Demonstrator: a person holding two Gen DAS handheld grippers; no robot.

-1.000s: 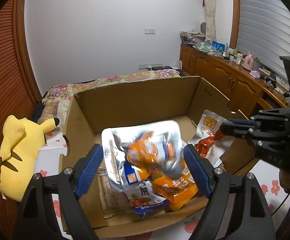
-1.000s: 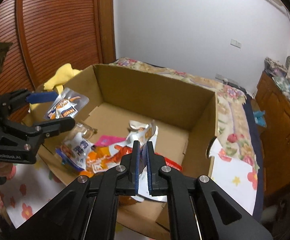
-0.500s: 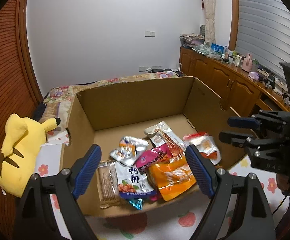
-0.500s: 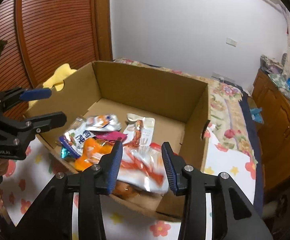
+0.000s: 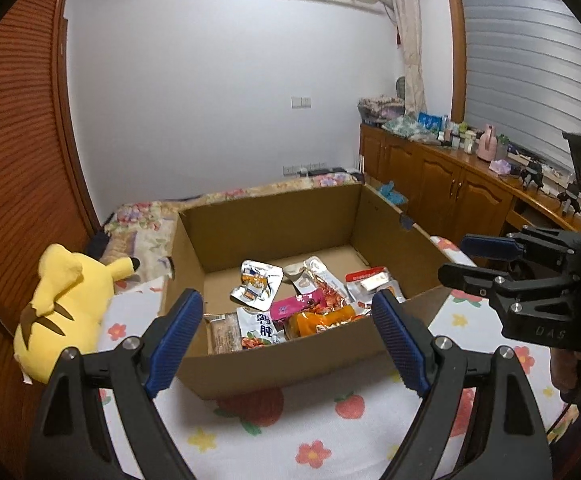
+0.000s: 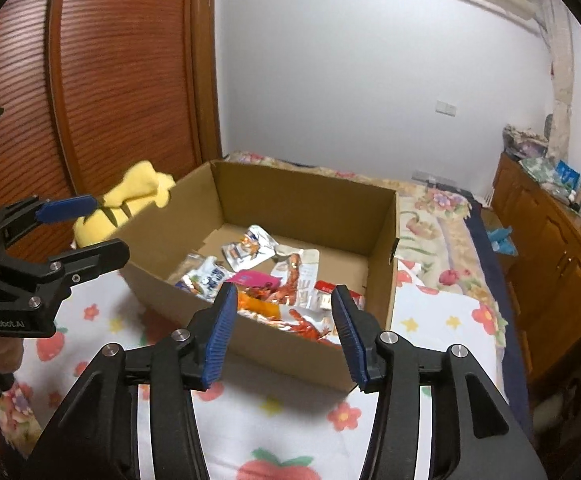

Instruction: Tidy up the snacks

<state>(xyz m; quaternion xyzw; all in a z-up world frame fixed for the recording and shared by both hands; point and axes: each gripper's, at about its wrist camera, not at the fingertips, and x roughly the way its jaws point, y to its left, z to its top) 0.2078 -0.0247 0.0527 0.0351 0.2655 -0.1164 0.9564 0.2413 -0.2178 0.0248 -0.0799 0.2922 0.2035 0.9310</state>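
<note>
Snack packets [image 5: 290, 304] lie jumbled at the front of an open cardboard box [image 5: 274, 216] on a flowered bedsheet [image 5: 290, 432]. Left gripper [image 5: 288, 340] and right gripper [image 6: 286, 324] hover before the box, fingers spread wide, empty, likely finished. A yellow plush [image 5: 58, 308] sits left of the box.

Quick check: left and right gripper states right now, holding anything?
Left gripper: jaws open, holding nothing, in front of the cardboard box.
Right gripper: jaws open, holding nothing.
</note>
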